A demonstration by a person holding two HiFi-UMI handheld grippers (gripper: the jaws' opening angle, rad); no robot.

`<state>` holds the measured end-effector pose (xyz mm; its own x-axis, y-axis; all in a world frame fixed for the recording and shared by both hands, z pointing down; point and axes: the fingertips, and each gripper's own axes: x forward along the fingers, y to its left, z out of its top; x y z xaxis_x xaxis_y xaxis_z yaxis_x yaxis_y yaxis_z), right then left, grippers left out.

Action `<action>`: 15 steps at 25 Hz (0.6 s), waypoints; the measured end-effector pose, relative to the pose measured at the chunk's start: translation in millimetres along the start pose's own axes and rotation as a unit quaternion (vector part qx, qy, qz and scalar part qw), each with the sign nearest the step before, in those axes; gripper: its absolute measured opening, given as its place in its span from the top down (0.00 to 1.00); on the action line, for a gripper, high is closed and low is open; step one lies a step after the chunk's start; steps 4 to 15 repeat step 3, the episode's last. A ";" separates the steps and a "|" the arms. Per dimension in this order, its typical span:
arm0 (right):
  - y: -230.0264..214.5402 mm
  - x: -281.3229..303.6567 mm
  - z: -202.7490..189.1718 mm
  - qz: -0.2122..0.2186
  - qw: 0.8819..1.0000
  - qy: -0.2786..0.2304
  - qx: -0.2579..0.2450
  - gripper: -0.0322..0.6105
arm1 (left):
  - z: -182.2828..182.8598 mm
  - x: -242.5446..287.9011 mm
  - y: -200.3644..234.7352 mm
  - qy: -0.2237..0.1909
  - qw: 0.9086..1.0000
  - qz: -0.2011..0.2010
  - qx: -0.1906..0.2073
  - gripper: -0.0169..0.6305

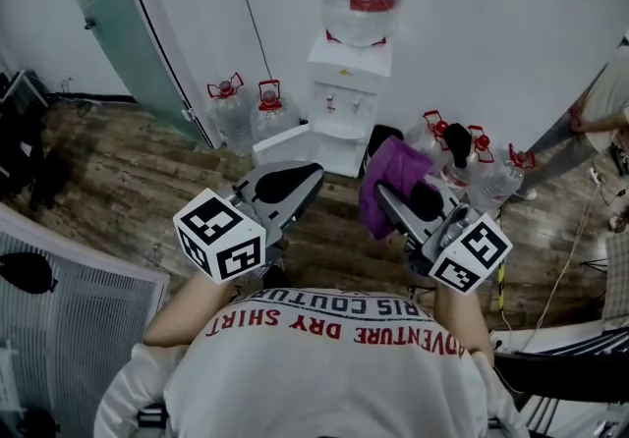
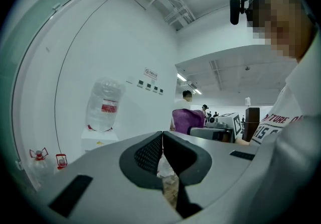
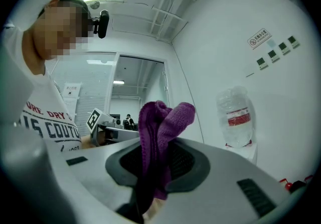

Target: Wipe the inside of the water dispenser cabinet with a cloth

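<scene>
Between right gripper's [image 3: 158, 148] pinching jaws, purple cloth [image 3: 163, 117], apparently lengthwise toward dispenser [image 1: 349, 82]; left gripper's [image 2: 162, 138] jaws together.

Person wears a pale shirt [image 1: 324, 357] with red block print, lines "ADVENTURE DRY SHIRT" and a cut-off "RIS COUTU". Sleeve [image 1: 126, 389] is pale too, plain. On the head, a thin black headband [image 3: 75, 2] carries a small black camera [image 3: 104, 23] on a short stalk.

Left gripper [image 1: 293, 177]: smooth light-grey shell, rounded and wedge-shaped. The pads [image 2: 148, 155] are black with a fine dotted grid texture. Black rectangular slots [image 2: 70, 195] are sunk into the shell. The rear carries a white cube [image 1: 220, 235] with black square markers.

Right gripper [image 1: 398, 198]: same grey shell, black pads and slots. Its own marker cube [image 1: 472, 251] is white with black squares.
</scene>
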<state>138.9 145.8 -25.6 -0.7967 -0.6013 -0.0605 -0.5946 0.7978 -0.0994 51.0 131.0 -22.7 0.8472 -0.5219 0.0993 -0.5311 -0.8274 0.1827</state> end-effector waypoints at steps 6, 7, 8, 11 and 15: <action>1.5 -2.3 -4.1 -0.002 1.000 0.002 0.003 0.80 | -2.9 -1.7 -1.7 -0.004 1.000 0.002 -0.004 0.93; 1.5 -2.3 -4.1 -0.002 1.000 0.002 0.003 0.80 | -2.9 -1.7 -1.7 -0.004 1.000 0.002 -0.004 0.93; 1.5 -2.3 -4.1 -0.002 1.000 0.002 0.003 0.80 | -2.9 -1.7 -1.7 -0.004 1.000 0.002 -0.004 0.93; 1.5 -2.3 -4.1 -0.002 1.000 0.002 0.003 0.80 | -2.9 -1.7 -1.7 -0.004 1.000 0.002 -0.004 0.93; 1.5 -2.3 -4.1 -0.002 1.000 0.002 0.003 0.80 | -2.9 -1.7 -1.7 -0.004 1.000 0.002 -0.004 0.93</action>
